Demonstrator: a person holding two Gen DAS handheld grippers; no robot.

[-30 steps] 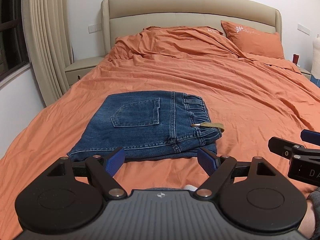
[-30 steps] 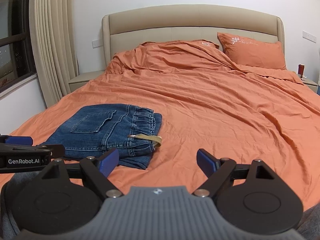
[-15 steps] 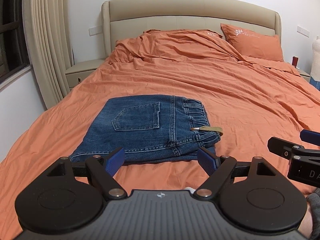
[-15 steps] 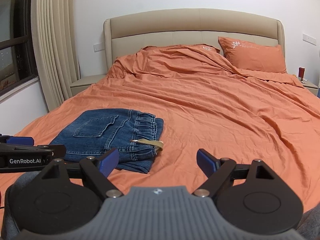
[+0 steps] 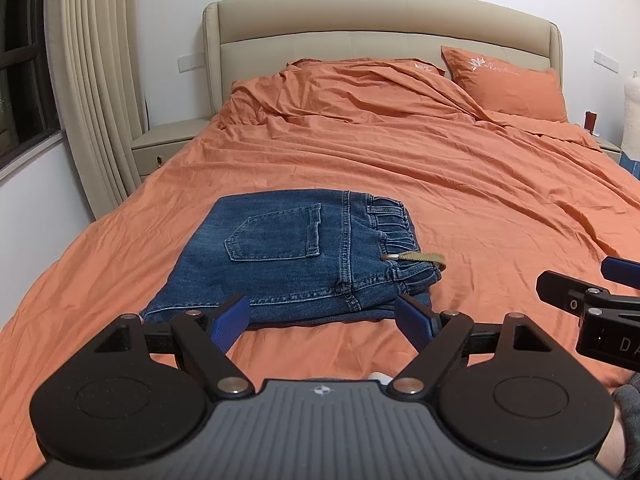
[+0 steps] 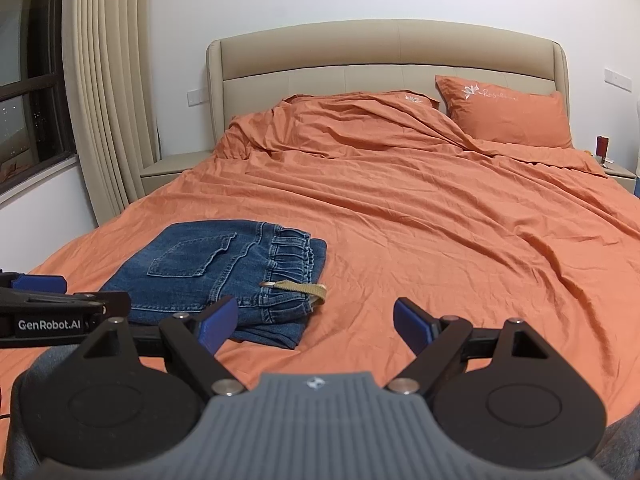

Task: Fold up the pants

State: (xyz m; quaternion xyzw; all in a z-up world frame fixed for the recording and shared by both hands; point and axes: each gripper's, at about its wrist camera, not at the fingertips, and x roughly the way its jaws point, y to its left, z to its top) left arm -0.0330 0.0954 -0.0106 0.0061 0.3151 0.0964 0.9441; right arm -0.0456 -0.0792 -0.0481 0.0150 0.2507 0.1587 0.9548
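The jeans (image 5: pixel 296 264) lie folded compactly on the bed (image 5: pixel 440 184); folding looks finished. Left gripper (image 5: pixel 322 318) and right gripper (image 6: pixel 316 322) hover near them, both wide, empty.

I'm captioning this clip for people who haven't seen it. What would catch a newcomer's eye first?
Probably the folded blue jeans, a neat dark rectangle on the near left part of the bright orange bedspread, with a tan drawstring poking out at the waistband. Next, the left gripper and right gripper, both open and empty, short of the jeans.
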